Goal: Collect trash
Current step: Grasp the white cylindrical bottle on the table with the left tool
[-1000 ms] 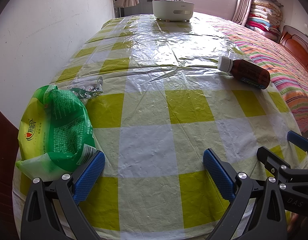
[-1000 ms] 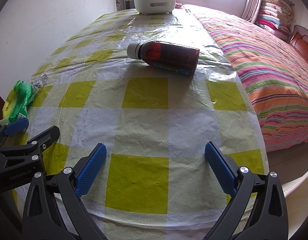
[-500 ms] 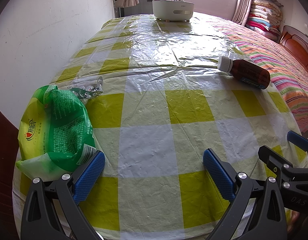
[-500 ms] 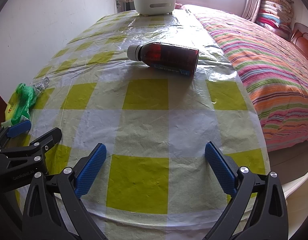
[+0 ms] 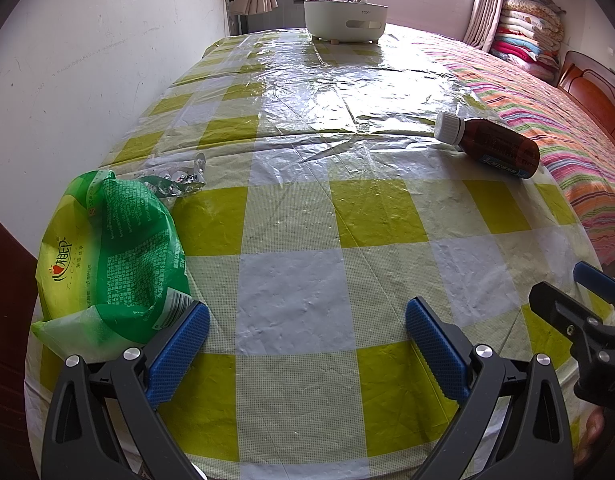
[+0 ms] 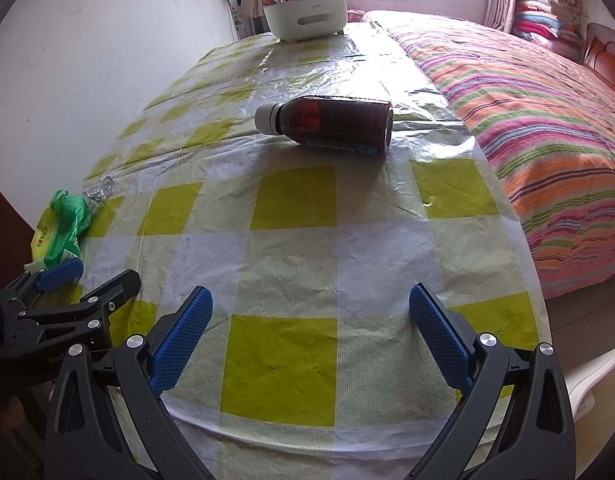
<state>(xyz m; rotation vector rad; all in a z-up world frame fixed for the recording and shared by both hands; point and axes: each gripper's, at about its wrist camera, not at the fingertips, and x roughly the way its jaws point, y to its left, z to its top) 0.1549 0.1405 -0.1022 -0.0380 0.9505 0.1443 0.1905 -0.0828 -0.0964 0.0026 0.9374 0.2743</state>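
Note:
A crumpled green and yellow wrapper (image 5: 111,256) lies at the table's near left, with a crinkled clear foil scrap (image 5: 179,180) just behind it. A brown bottle with a white cap (image 5: 491,146) lies on its side at the right; it also shows in the right wrist view (image 6: 331,126). My left gripper (image 5: 307,338) is open and empty, its left finger beside the wrapper. My right gripper (image 6: 311,328) is open and empty, well short of the bottle. The wrapper (image 6: 61,232) shows far left in that view.
A white bin (image 5: 345,20) holding scraps stands at the table's far end. A white wall runs along the left. A bed with a striped cover (image 6: 527,120) adjoins the table on the right. The checked tablecloth (image 5: 307,240) is covered in clear plastic.
The right gripper has drawn back and tilted slightly, so the bottle sits a little farther up in its view. The left gripper has barely moved.

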